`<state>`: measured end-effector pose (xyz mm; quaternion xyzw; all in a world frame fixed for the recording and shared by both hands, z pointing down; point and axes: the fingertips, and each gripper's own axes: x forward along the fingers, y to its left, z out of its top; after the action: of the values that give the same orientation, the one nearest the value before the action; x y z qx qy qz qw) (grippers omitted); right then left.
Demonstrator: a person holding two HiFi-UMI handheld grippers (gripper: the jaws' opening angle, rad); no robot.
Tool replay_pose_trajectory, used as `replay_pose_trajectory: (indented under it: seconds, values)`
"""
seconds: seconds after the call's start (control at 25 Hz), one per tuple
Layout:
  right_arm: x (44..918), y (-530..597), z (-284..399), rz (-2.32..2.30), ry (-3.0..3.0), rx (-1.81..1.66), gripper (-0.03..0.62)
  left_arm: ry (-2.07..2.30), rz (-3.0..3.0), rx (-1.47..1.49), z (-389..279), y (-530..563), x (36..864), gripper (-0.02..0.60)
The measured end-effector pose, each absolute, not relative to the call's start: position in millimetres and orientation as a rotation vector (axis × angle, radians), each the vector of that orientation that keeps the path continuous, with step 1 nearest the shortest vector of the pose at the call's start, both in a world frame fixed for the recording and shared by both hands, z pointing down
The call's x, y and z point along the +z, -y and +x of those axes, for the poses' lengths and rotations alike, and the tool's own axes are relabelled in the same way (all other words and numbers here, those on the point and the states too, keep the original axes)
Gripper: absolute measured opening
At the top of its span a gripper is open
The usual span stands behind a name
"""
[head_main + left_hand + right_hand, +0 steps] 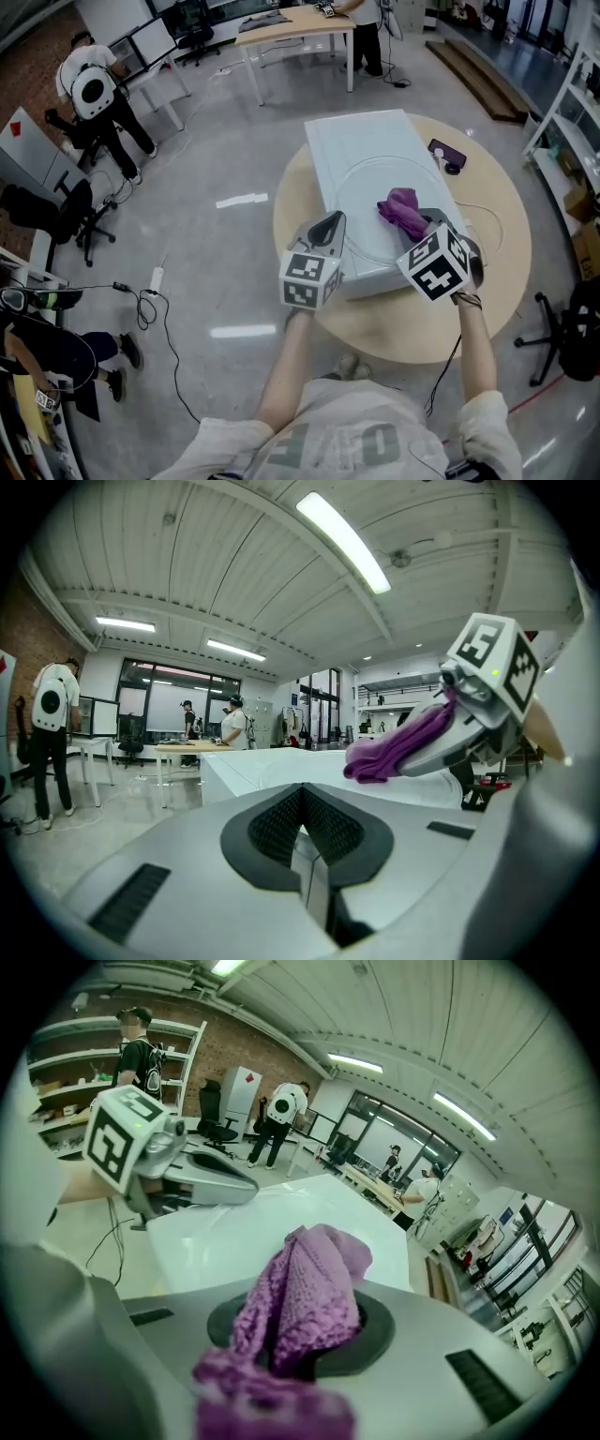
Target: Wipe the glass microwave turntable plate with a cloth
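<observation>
Cloth [401, 210] sits pinched in the right gripper [424, 223] over the plate [361, 199]; left gripper [328, 227] fingers are closed.

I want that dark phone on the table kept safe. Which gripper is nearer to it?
Right. The right gripper, clamping the purple cloth over the glass turntable plate, is just on the person's side of the phone; the left gripper is farther, at the plate's left edge.

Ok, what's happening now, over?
Left gripper shut, empty, at the near edge of the glass plate. Right gripper shut on purple cloth, over the plate. Phone lies apart, not in the way.
</observation>
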<state>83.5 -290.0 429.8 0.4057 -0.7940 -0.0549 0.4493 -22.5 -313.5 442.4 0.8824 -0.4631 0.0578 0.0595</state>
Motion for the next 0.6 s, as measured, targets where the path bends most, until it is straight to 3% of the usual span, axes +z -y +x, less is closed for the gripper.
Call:
replay_pose_trajectory:
  seconds: [0.6]
  values:
    - [430,203,76,0.933,2.009,-0.152,0.048,1.416,2.662,0.171,-25,315,441,0.002]
